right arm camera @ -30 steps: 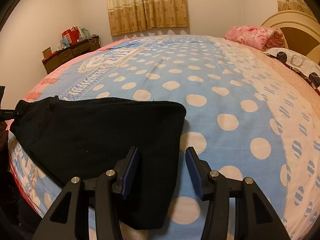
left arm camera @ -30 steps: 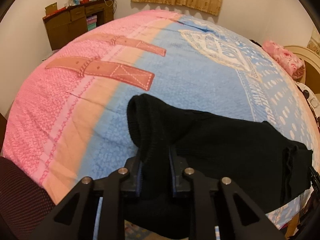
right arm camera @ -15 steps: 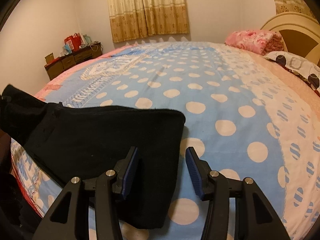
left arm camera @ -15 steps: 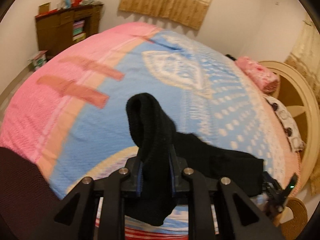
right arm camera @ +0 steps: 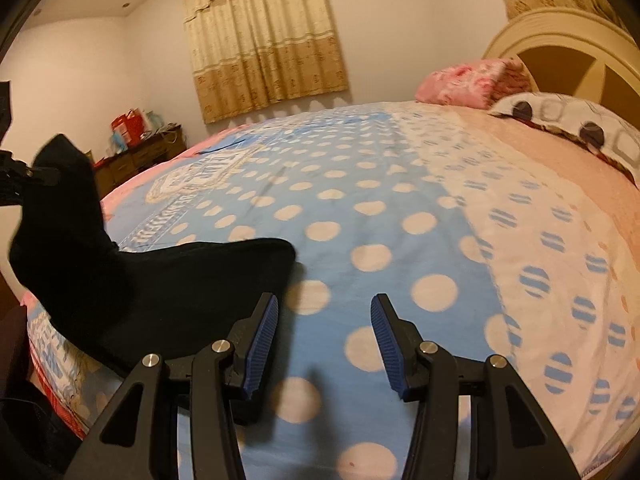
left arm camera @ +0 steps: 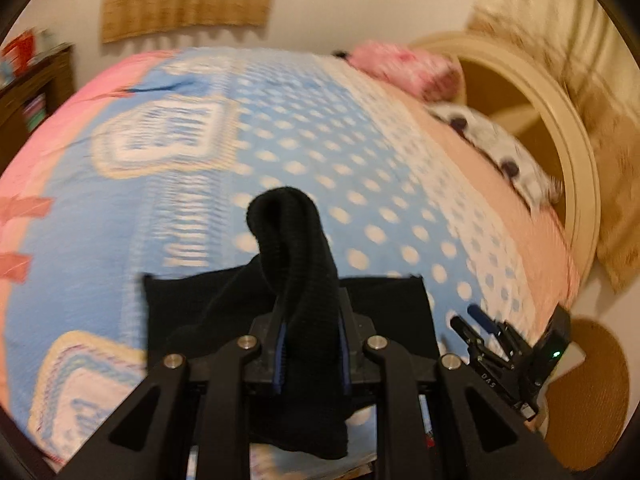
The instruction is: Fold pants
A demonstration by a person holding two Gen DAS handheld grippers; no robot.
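The black pants point(left arm camera: 224, 304) lie on the blue dotted bedspread point(left arm camera: 304, 152) near the bed's front edge. My left gripper point(left arm camera: 310, 360) is shut on one end of the pants and holds it lifted above the flat part. In the right wrist view the pants point(right arm camera: 172, 288) rise to the left toward the left gripper point(right arm camera: 16, 184). My right gripper point(right arm camera: 324, 344) is open and empty, low over the bedspread point(right arm camera: 400, 216), just right of the pants' edge. It also shows in the left wrist view point(left arm camera: 476, 324).
A pink pillow point(right arm camera: 472, 80) and a spotted pillow point(right arm camera: 568, 124) lie by the cream headboard point(right arm camera: 560, 36). A dark wooden desk point(right arm camera: 140, 156) with red bags stands by the far wall under curtains point(right arm camera: 264, 36).
My left gripper has lifted its end of the pants and swung it right, over the flat part. My right gripper has moved right, off the pants, still open.
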